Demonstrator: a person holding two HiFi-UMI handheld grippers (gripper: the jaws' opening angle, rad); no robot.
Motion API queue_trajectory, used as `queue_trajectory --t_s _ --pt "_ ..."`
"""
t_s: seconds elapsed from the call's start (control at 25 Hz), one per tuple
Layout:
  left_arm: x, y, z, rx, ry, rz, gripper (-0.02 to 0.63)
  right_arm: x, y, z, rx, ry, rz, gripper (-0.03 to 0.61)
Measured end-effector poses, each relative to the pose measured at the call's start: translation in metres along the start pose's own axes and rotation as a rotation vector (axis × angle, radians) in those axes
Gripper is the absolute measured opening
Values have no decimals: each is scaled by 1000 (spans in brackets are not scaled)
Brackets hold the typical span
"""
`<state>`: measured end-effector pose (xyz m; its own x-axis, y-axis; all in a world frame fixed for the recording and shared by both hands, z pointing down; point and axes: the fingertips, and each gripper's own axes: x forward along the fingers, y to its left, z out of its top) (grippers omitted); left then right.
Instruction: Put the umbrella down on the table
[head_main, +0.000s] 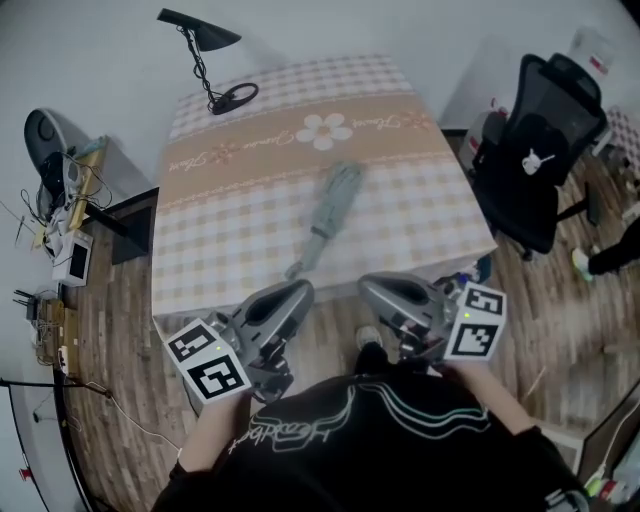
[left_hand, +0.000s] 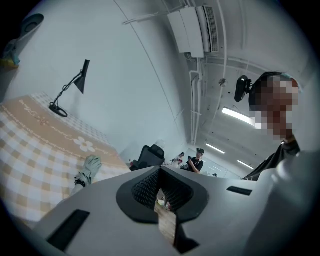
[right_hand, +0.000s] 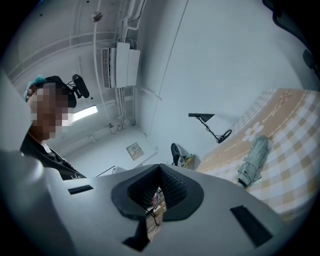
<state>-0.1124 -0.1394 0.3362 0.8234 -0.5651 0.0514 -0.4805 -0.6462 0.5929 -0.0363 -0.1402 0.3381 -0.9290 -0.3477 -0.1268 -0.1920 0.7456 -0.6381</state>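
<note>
Already, mid-frame in the head view, the folded grey-green fabric umbrella (head_main: 330, 215) lies flat on the beige checked-cloth table (head_main: 220, 250). Left gripper view: the grey plastic left gripper (left_hand: 160, 189) is closed, empty; right gripper view: the grey plastic right gripper (right_hand: 159, 189) likewise, so just stay clear.

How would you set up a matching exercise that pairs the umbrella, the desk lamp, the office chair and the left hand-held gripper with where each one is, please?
Things:
1. umbrella
2. desk lamp
3. office chair
4. left hand-held gripper

Places or states:
A. on the floor beside the right side of the table
B. lying folded on the middle of the table
C. jaws shut on nothing, by the table's near edge
D. standing at the table's far left corner

Pairs: 1-B, 2-D, 3-A, 4-C
</note>
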Motion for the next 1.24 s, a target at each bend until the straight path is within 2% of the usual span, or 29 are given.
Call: queue_trajectory --t_s 0.28,0.44,0.92,1.24 --pt "-19 -34 -6 80 -11 -38 0 1 43 -13 -84 10 9 12" --pt "-33 -46 -11 104 -12 -31 0 -2 60 -23 -83 13 11 12" --pt "-66 -60 -22 120 -23 -10 0 4 90 -43 -93 26 29 12" --pt "-52 -53 -8 119 -30 22 0 7 81 -24 -85 39 36 12"
